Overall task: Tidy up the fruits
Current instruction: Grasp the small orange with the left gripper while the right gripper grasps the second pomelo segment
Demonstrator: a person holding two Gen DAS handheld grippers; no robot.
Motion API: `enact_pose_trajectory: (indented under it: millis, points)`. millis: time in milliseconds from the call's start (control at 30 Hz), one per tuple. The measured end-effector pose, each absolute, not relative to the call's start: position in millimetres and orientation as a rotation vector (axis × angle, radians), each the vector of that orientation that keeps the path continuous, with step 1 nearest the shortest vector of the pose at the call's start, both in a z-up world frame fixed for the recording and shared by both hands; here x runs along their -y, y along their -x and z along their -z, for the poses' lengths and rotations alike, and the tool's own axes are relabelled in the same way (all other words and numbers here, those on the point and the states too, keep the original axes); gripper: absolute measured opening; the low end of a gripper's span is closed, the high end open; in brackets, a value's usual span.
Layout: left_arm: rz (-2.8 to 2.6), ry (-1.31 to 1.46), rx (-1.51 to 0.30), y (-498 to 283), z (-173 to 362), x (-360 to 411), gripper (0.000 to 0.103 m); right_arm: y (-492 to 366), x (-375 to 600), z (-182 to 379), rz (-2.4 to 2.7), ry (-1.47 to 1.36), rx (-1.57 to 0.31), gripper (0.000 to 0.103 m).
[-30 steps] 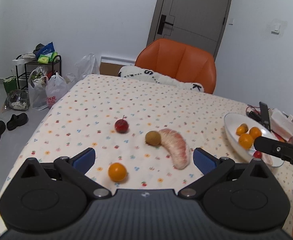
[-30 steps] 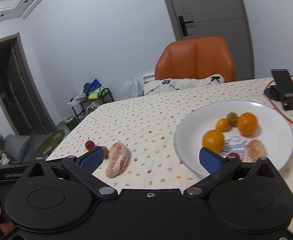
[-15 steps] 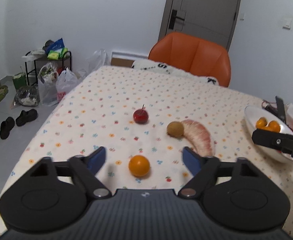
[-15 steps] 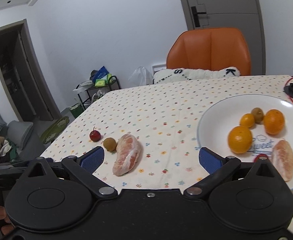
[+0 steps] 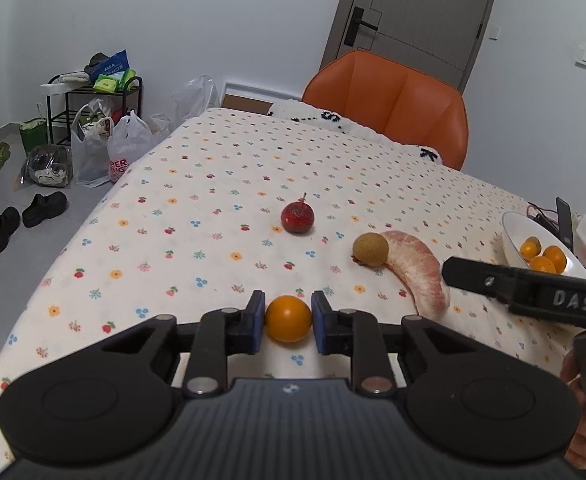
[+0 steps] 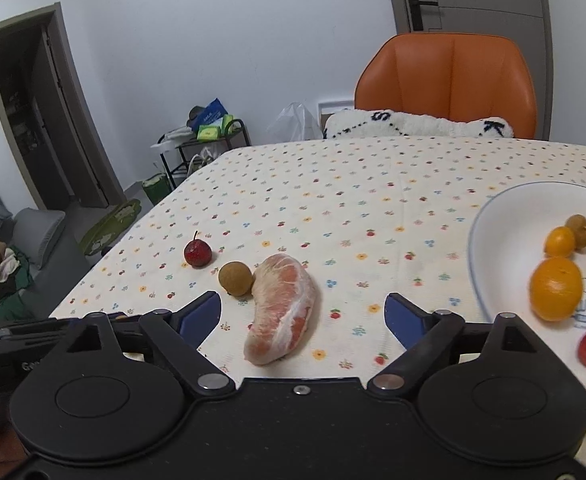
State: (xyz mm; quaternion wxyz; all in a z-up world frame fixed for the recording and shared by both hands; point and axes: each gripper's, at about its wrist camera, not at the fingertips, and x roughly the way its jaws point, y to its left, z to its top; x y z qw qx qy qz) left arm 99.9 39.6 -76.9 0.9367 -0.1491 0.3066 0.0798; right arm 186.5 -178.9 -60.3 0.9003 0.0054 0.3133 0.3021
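Left gripper clamps the small orange; right gripper hangs spread wide over the pomelo segment.

On the flower-print tablecloth the blue pads press both sides of the small orange, which sits low at the near edge of the table. Beyond it lie a red fruit with a stem, then a brown longan touching the pomelo segment. In the right wrist view the fingers are released and grip nothing, with the segment lying between and ahead of them. To the right, the white plate holds oranges, another longan and a red fruit. An orange chair stands behind the table.
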Motion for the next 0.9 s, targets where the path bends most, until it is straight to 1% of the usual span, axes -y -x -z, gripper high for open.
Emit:
enact_pose_trajectory:
  millis: [333,467,500,533,567,600,900]
  points:
    - [-0.171,0.329,-0.599,-102,72,-53,0.023,-194,155,69,-0.635,0.044,-0.680,0.081]
    - [-0.176,0.325,-0.595,-102,70,-54,0.023,-195,151,74,-0.629,0.071,-0.668,0.075]
    - [-0.176,0.325,-0.594,-102,69,-54,0.023,-194,149,74,-0.626,0.085,-0.661,0.068]
    - [-0.176,0.325,-0.592,-102,68,-54,0.023,-193,148,74,-0.619,0.108,-0.654,0.053]
    - [-0.175,0.325,-0.591,-102,67,-53,0.023,-193,146,73,-0.610,0.132,-0.645,0.042]
    - [-0.173,0.324,-0.588,-102,66,-52,0.023,-193,147,72,-0.623,0.135,-0.648,0.037]
    - [-0.129,0.285,-0.563,-105,53,-27,0.023,-180,172,64,-0.652,0.096,-0.646,0.036]
